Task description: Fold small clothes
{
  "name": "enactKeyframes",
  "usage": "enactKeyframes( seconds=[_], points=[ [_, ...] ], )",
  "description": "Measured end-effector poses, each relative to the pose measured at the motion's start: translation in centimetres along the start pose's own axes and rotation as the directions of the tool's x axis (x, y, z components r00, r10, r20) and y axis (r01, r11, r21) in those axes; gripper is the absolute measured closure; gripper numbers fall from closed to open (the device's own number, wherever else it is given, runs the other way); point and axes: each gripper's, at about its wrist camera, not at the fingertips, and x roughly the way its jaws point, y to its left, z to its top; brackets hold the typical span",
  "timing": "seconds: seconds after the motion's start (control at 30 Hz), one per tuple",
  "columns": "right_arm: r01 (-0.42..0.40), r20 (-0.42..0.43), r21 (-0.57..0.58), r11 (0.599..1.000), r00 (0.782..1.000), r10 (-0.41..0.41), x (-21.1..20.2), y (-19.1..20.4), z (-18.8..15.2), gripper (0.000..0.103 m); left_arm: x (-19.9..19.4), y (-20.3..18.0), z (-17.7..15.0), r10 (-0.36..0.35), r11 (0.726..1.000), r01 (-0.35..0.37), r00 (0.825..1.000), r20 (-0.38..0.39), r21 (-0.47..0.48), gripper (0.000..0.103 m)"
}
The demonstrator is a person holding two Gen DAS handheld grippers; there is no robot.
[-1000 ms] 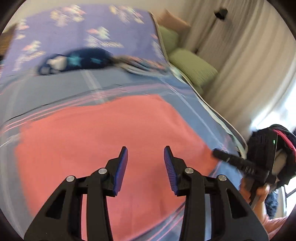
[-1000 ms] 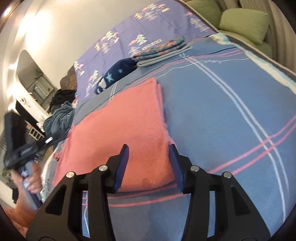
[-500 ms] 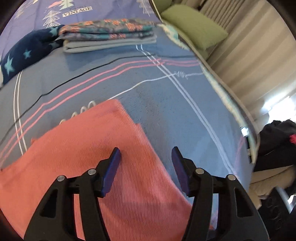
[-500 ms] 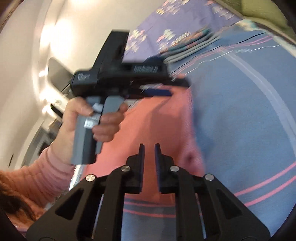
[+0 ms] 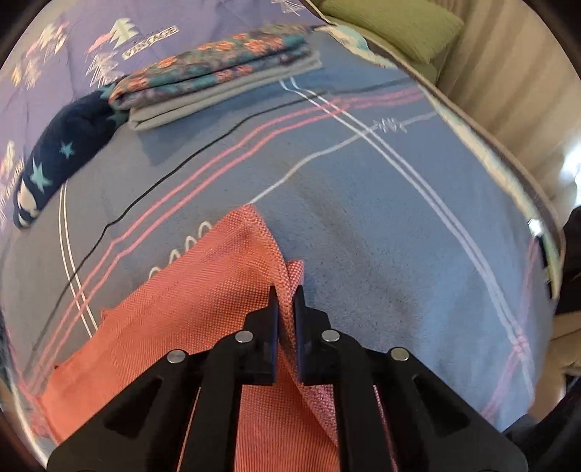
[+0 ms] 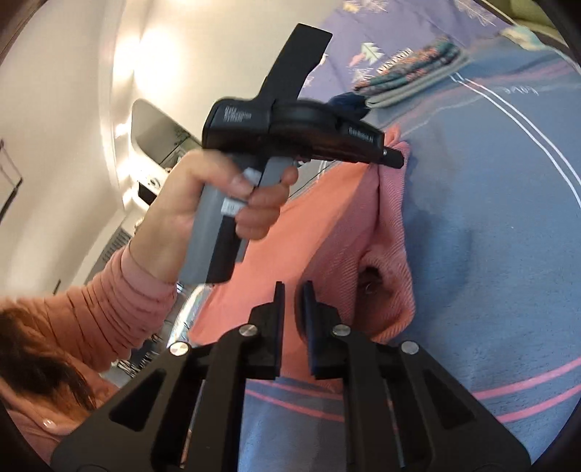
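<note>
A coral-pink cloth (image 5: pixel 203 308) lies on the blue striped bedspread (image 5: pixel 381 218). In the left wrist view my left gripper (image 5: pixel 286 290) points steeply down at the cloth's far right edge. Its jaws are closing and pinch a raised fold of the fabric between the pads. In the right wrist view the same left gripper (image 6: pixel 394 158) holds the far corner of the cloth (image 6: pixel 326 225) lifted. My right gripper (image 6: pixel 293 287) is shut on the cloth's near edge, with pink fabric showing between its jaws.
A folded stack of patterned and grey clothes (image 5: pixel 218 83) lies at the back of the bed beside a navy star-print garment (image 5: pixel 61 152). A green pillow (image 5: pixel 392 25) sits at the far right. A person's hand (image 6: pixel 225 203) in a pink sleeve holds the left gripper's handle.
My left gripper swung over to the cloth's far right edge and shut on a fold there. My right gripper shut on the near edge, and the cloth's right side now stands bunched up.
</note>
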Motion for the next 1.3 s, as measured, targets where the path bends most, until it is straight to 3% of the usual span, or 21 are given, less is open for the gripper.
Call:
enactKeyframes(
  seconds=[0.13,0.23,0.33,0.37,0.4,0.43,0.53,0.6,0.63,0.67,0.7,0.73,0.83,0.87,0.93,1.03,1.13,1.3],
  points=[
    [0.002,0.005,0.046,0.999,1.0,-0.002,-0.4,-0.9,-0.1,0.091,0.3,0.3,-0.1,-0.029,0.999,0.029,0.999,0.014,-0.014,0.096],
    [0.052,0.043,0.09,0.995,0.998,-0.056,-2.4,-2.3,0.3,0.091,0.8,-0.1,0.2,-0.021,1.0,0.021,1.0,0.019,-0.006,0.096],
    [0.116,0.081,0.111,0.987,0.989,-0.126,-4.7,-2.9,0.5,0.08,0.9,-0.3,0.2,-0.02,1.0,0.02,1.0,0.018,0.0,0.096],
    [0.135,0.081,0.116,0.984,0.986,-0.144,-5.2,-3.0,0.4,0.069,0.8,-0.2,0.1,-0.02,1.0,0.02,1.0,0.018,0.001,0.096],
    [0.157,0.071,0.122,0.98,0.984,-0.166,-5.8,-3.1,0.3,0.05,0.8,-0.2,0.1,-0.02,1.0,0.02,1.0,0.019,0.001,0.096],
    [0.17,0.052,0.123,0.978,0.983,-0.177,-5.8,-3.1,0.1,0.042,0.8,-0.2,0.1,-0.019,1.0,0.019,1.0,0.018,0.0,0.096],
    [0.139,-0.004,0.081,0.987,0.99,-0.139,-4.4,-2.3,-0.3,0.035,1.1,-0.2,0.2,-0.019,1.0,0.019,1.0,0.013,-0.005,0.095],
    [0.157,-0.027,0.059,0.986,0.987,-0.156,-2.7,-1.7,-0.3,0.034,1.2,-0.3,0.3,-0.015,1.0,0.015,1.0,0.006,-0.005,0.095],
    [0.191,-0.049,0.072,0.979,0.981,-0.188,-1.6,-2.0,-0.2,0.036,1.2,-0.4,0.4,-0.012,1.0,0.012,1.0,0.002,-0.003,0.094],
    [0.218,-0.065,0.092,0.972,0.975,-0.213,-0.9,-2.3,-0.1,0.05,1.4,-0.5,0.5,-0.006,1.0,0.006,1.0,-0.004,-0.005,0.091],
    [0.246,-0.073,0.115,0.962,0.968,-0.239,-0.3,-2.7,0.1,0.077,1.5,-0.7,0.7,-0.001,1.0,0.001,1.0,-0.006,-0.009,0.089],
    [0.27,-0.085,0.151,0.951,0.962,-0.259,0.2,-3.2,0.3,0.091,1.7,-0.9,1.0,0.008,1.0,-0.008,1.0,-0.012,-0.008,0.084],
    [0.218,-0.059,0.245,0.945,0.976,-0.21,-0.7,-4.3,-0.2,0.094,2.3,-1.6,1.8,0.054,0.999,-0.054,0.999,-0.008,0.006,0.083],
    [0.219,-0.05,0.25,0.943,0.976,-0.213,-1.4,-4.2,-0.5,0.095,2.4,-1.8,2.0,0.077,0.997,-0.077,0.997,-0.002,0.013,0.09],
    [0.211,-0.044,0.293,0.933,0.977,-0.208,-2.8,-4.6,-1.6,0.098,2.5,-2.3,2.2,0.105,0.994,-0.106,0.994,0.009,0.029,0.095],
    [0.203,-0.044,0.329,0.922,0.979,-0.199,-3.2,-5.1,-2.6,0.099,2.6,-2.4,2.5,0.12,0.993,-0.12,0.993,0.01,-0.003,0.097],
    [0.243,-0.062,0.292,0.925,0.97,-0.235,-2.7,-4.3,-2.4,0.099,2.4,-1.9,2.9,0.113,0.99,-0.11,0.993,0.024,-0.082,0.097],
    [0.269,-0.08,0.276,0.923,0.963,-0.257,-2.9,-3.8,-3.1,0.098,0.3,-1.0,2.8,0.093,0.991,-0.074,0.981,0.169,-0.114,0.092]
  ],
)
